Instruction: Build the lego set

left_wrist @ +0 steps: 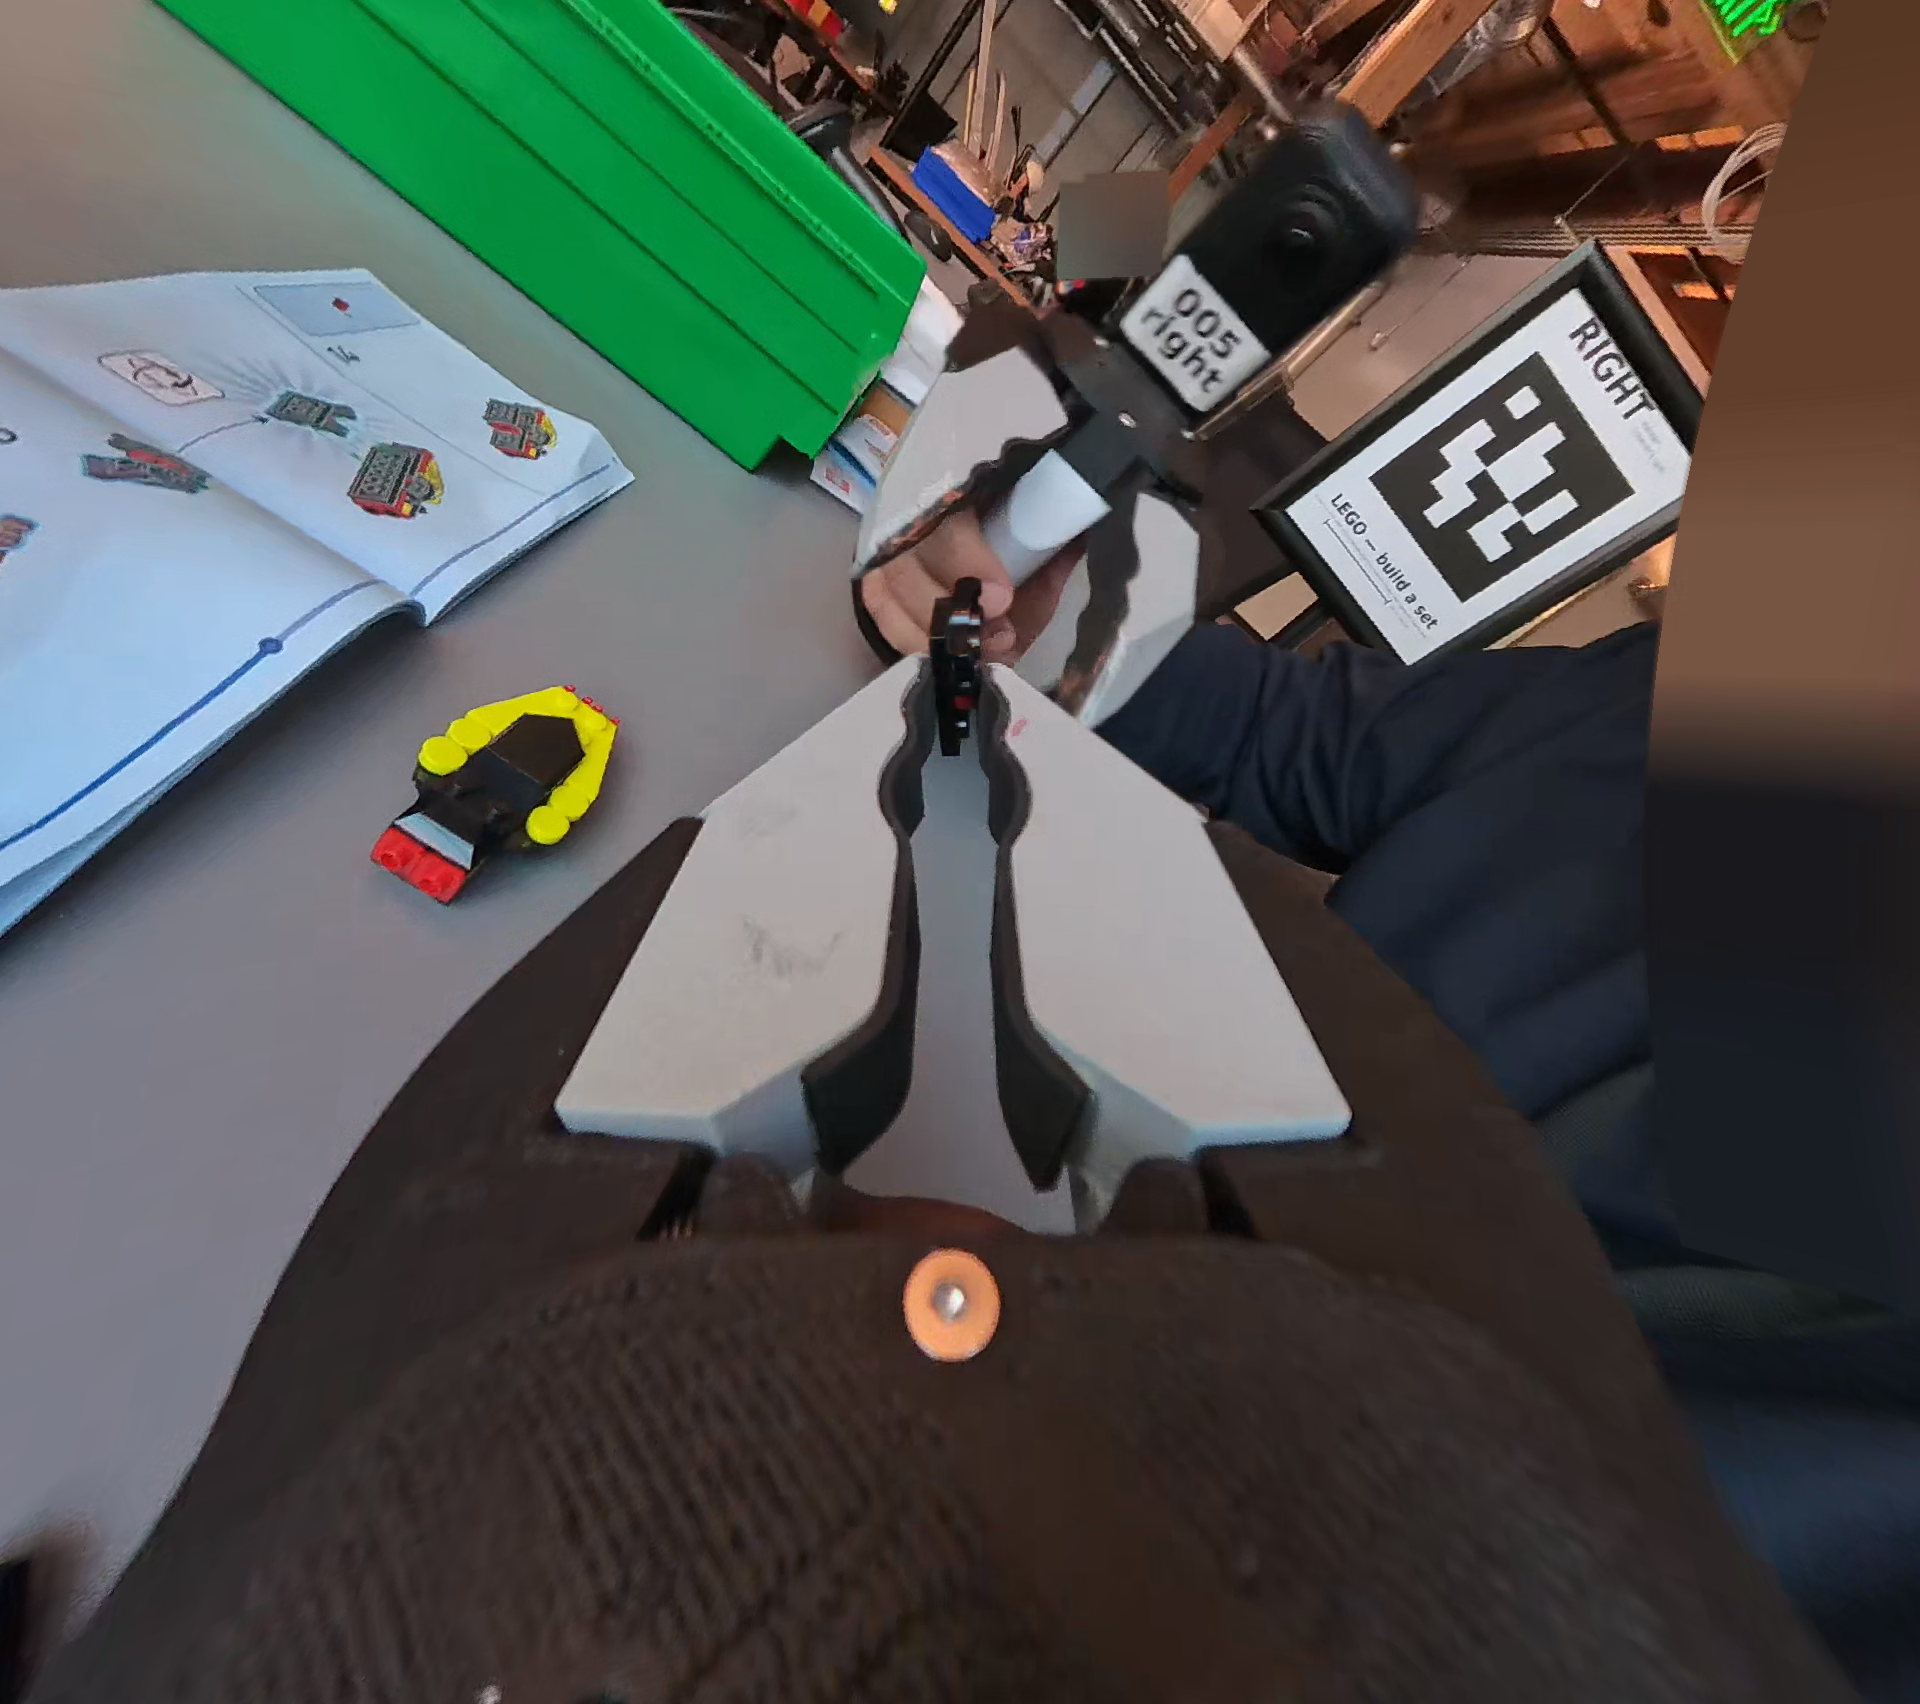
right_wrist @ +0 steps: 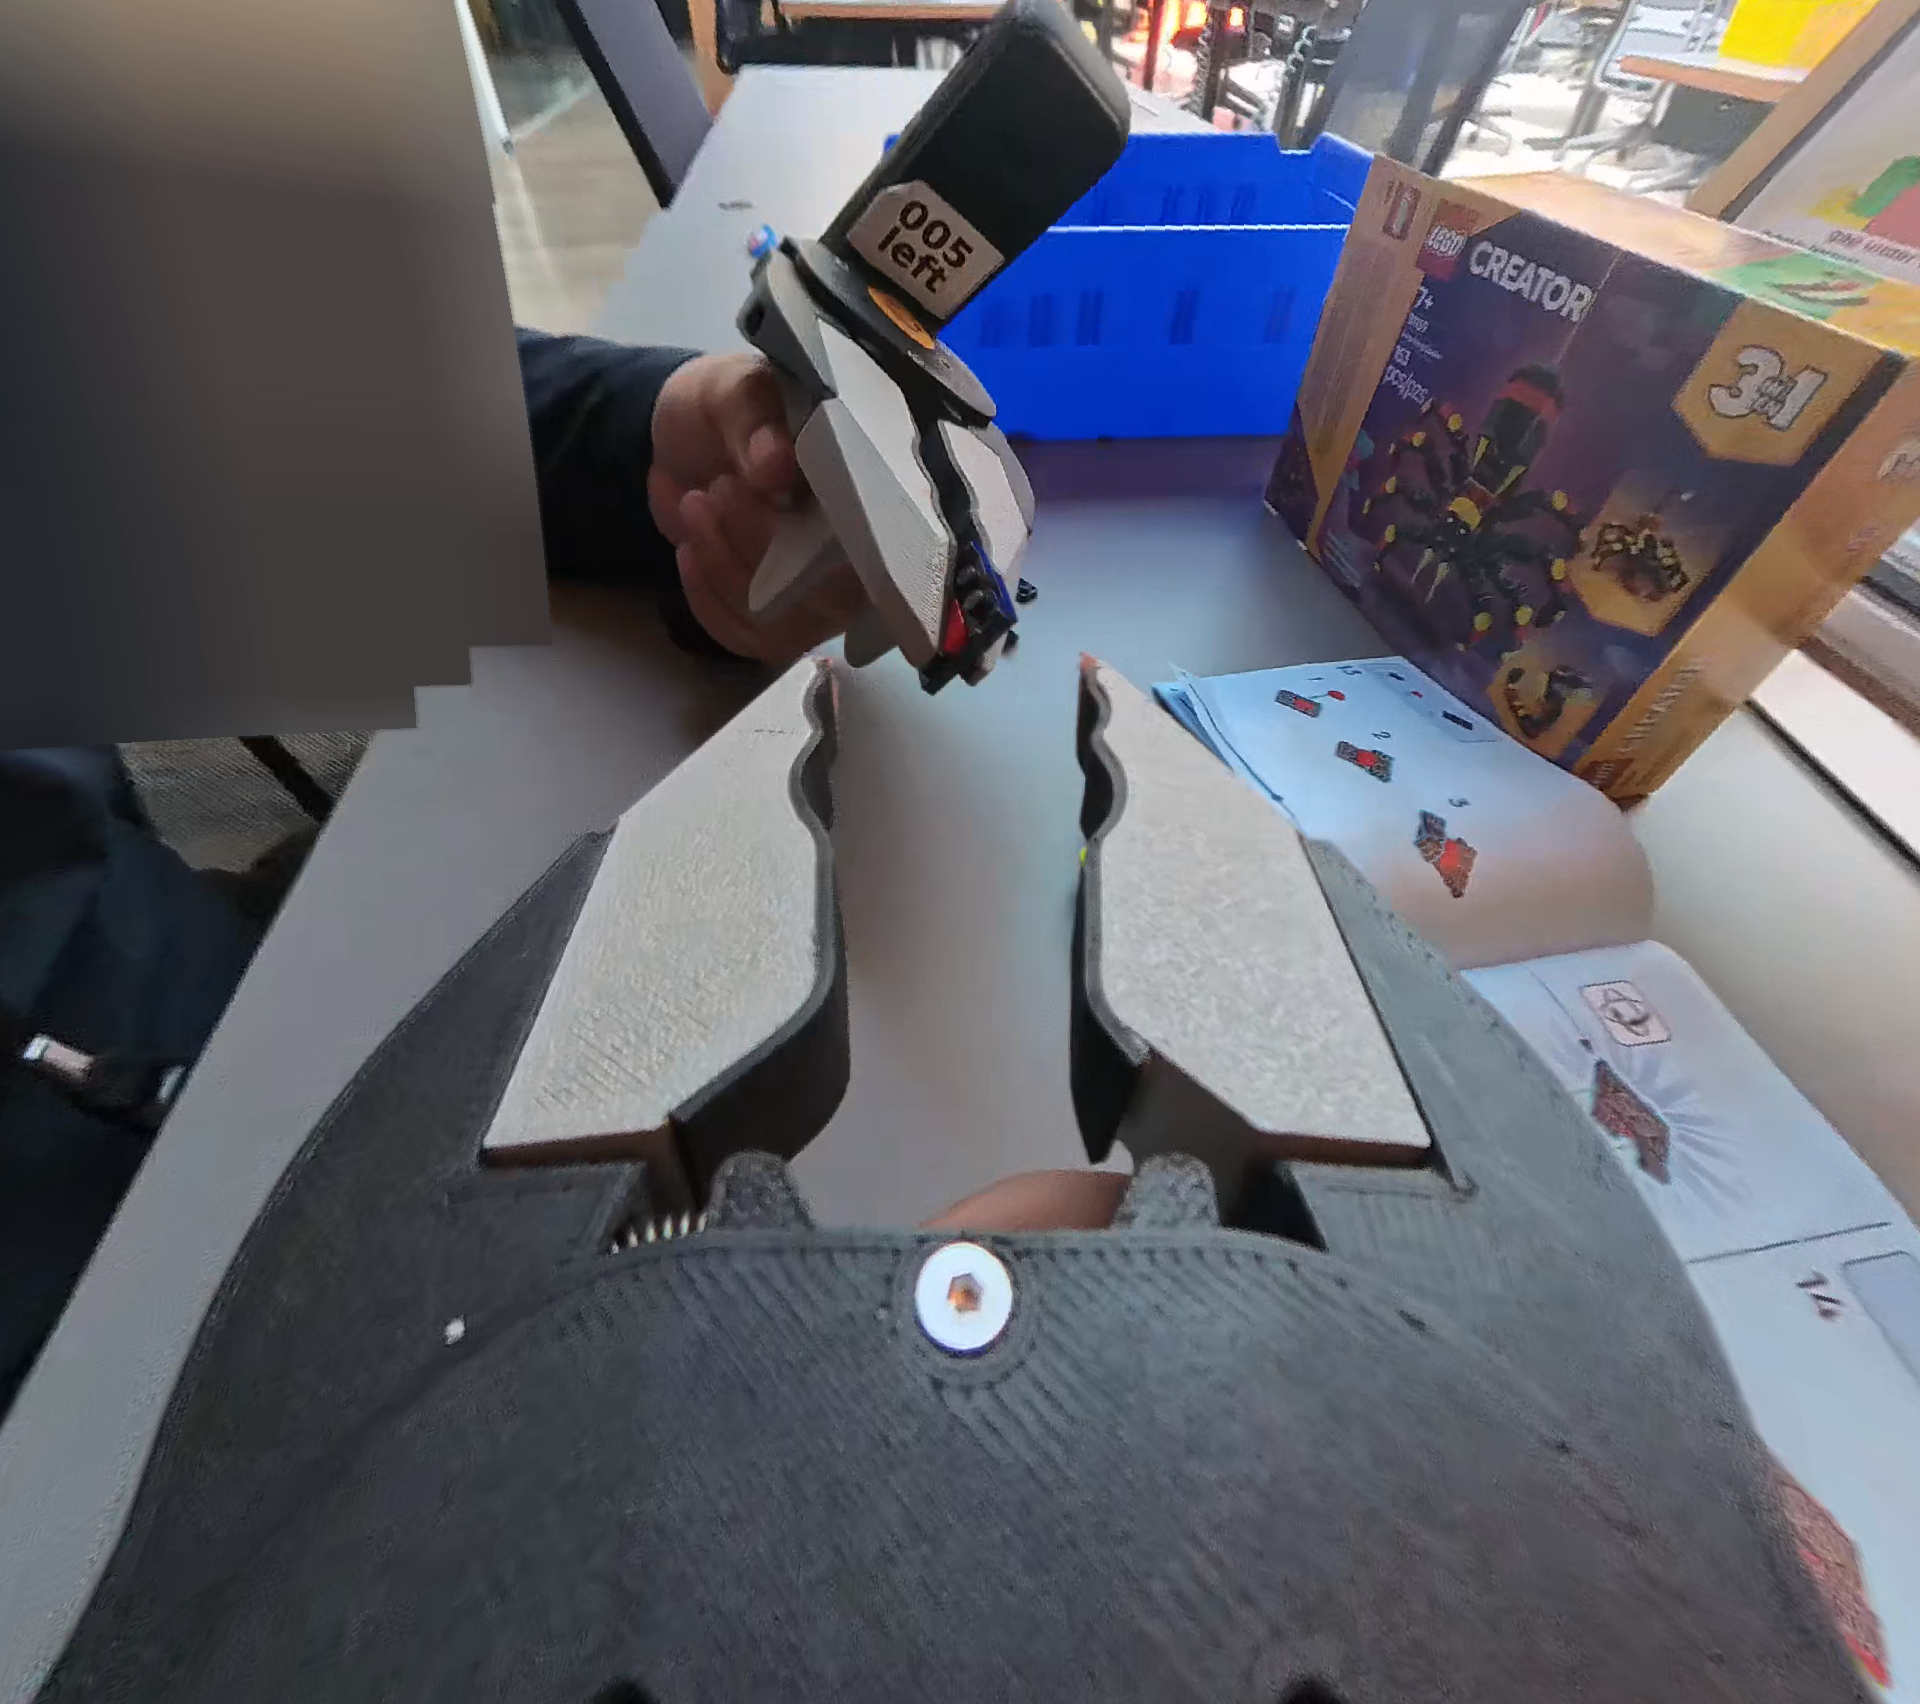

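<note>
Left wrist view has my left gripper [left_wrist: 951, 698] pinched down on a small black lego sub-assembly with red bits [left_wrist: 956, 667], held only at the very tips of the fingers, so most of it pokes out past them. Right gripper [right_wrist: 951, 698] is spread wide with nothing between its fingers, hanging just short of the left one's tips in the right wrist view.

What worries me: that tip-only grip is thin. If I push a new piece on, or grab the assembly with the right, it could pivot or pop out and bounce off the grey table [left_wrist: 260, 1083].

Off to the left of my left fingers sits the yellow-rimmed black and red lego body [left_wrist: 499, 787], flat on the table, beside the open pale-blue instruction booklet [left_wrist: 260, 491]. A careless swing could knock it. The green plastic bin [left_wrist: 499, 148] is farther beyond.
</note>
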{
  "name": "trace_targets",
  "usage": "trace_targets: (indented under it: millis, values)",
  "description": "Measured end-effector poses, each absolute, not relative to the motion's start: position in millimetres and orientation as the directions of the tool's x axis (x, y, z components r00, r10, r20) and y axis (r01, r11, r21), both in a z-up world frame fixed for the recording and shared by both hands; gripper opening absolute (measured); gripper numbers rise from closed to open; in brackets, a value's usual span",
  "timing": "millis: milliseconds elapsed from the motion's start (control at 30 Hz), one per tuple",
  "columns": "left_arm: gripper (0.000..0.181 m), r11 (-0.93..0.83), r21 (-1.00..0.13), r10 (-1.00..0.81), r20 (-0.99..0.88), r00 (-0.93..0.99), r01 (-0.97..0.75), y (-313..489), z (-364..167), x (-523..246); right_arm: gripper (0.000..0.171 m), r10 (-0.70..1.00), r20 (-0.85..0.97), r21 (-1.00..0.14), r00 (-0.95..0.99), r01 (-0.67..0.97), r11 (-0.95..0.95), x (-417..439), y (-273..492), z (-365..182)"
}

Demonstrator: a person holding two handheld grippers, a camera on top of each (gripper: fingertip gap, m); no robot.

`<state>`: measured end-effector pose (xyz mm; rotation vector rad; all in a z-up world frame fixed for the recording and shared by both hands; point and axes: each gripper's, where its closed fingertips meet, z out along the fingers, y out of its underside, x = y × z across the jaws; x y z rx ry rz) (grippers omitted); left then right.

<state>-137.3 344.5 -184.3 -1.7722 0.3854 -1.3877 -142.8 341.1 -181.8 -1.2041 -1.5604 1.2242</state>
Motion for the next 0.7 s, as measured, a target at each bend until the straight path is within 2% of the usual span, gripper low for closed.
trace_targets:
  millis: [133,233,333,400,700]
  values:
    - [0.006,-0.686,-0.687,-0.621,0.724,0.300,0.238,342.1,-190.5,-130.6,0.053,0.938,0.309,-0.909,-0.159,0.239,0.340,-147.2,336.9,-190.3]
    - [0.005,-0.739,-0.626,-0.579,0.779,0.239,0.249,339.4,-190.8,-126.7,0.046,0.854,0.504,-0.809,-0.127,0.277,0.518,-149.5,334.7,-197.6]
    - [0.005,-0.757,-0.608,-0.567,0.793,0.224,0.238,337.7,-193.5,-124.5,0.038,0.778,0.620,-0.725,-0.098,0.308,0.616,-151.3,336.5,-201.6]
    - [0.005,-0.752,-0.620,-0.574,0.782,0.241,0.221,337.4,-197.1,-123.3,0.027,0.735,0.674,-0.680,-0.077,0.324,0.657,-150.6,341.0,-202.2]
    - [0.007,-0.701,-0.675,-0.610,0.734,0.297,0.230,343.1,-197.5,-130.7,0.026,0.749,0.661,-0.697,-0.047,0.329,0.637,-153.3,344.5,-205.0]
